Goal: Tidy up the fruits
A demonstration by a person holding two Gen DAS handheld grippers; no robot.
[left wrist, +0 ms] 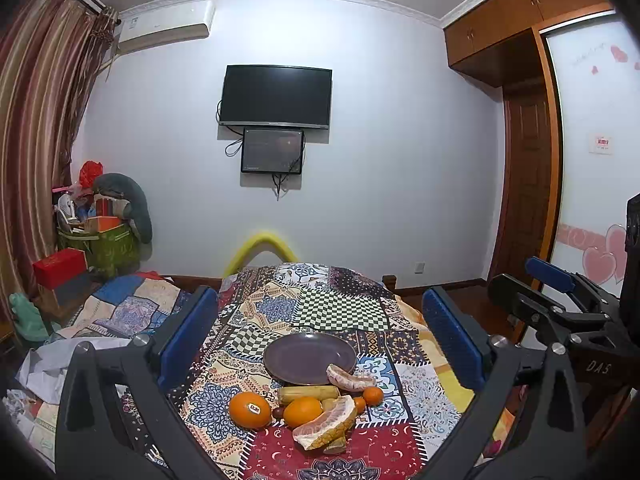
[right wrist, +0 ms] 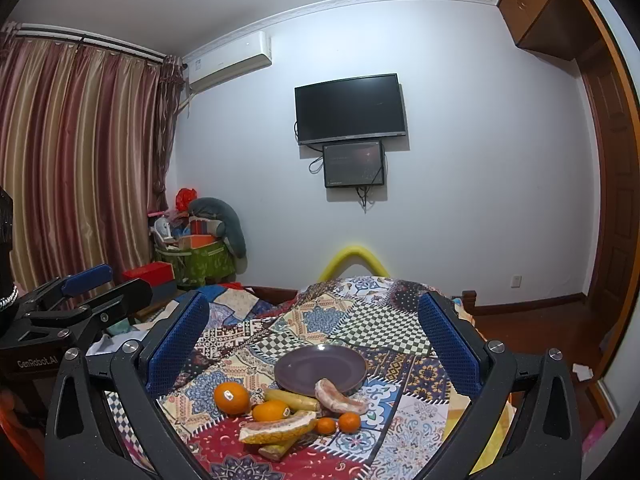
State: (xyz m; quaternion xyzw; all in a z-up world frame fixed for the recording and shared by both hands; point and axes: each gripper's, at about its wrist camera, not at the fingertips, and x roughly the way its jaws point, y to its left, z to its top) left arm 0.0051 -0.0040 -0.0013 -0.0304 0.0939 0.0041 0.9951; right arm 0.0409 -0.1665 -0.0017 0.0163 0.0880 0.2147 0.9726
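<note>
On the patchwork cloth (left wrist: 340, 312) covering the worktop, seen from the left wrist, a purple plate (left wrist: 309, 356) sits bare, with the fruit gathered just in front of it. A stickered orange (left wrist: 250, 409) lies at the left of the group, a second orange (left wrist: 302, 411) just right of it. Behind them a sugarcane piece (left wrist: 309, 393) lies with its long axis running left to right. A pomelo wedge (left wrist: 327, 426) lies in front, its long axis slanting from near-left up to far-right, and partly covers another cane piece. A second pomelo wedge (left wrist: 349, 378) rests against the plate's near rim, its long axis running left to right with a slight curve. A small tangerine (left wrist: 373, 395) sits at the right end. The left gripper (left wrist: 320, 340) hangs above the cloth with its jaws spread wide and holding nothing; the right gripper (left wrist: 554, 280) shows at the right edge, also parted.

From the right wrist, the same plate (right wrist: 320, 368) and fruit lie ahead. The stickered orange (right wrist: 231, 397) is at the left, the front pomelo wedge (right wrist: 278, 426) stretches nearly left to right, and the cane piece (right wrist: 291, 399) slants from far-left to near-right. Two tangerines (right wrist: 338, 423) sit side by side at the right. The right gripper (right wrist: 316, 340) has its jaws wide apart, empty, above the cloth (right wrist: 380, 328). The left gripper (right wrist: 104, 284) appears at the left edge.
</note>
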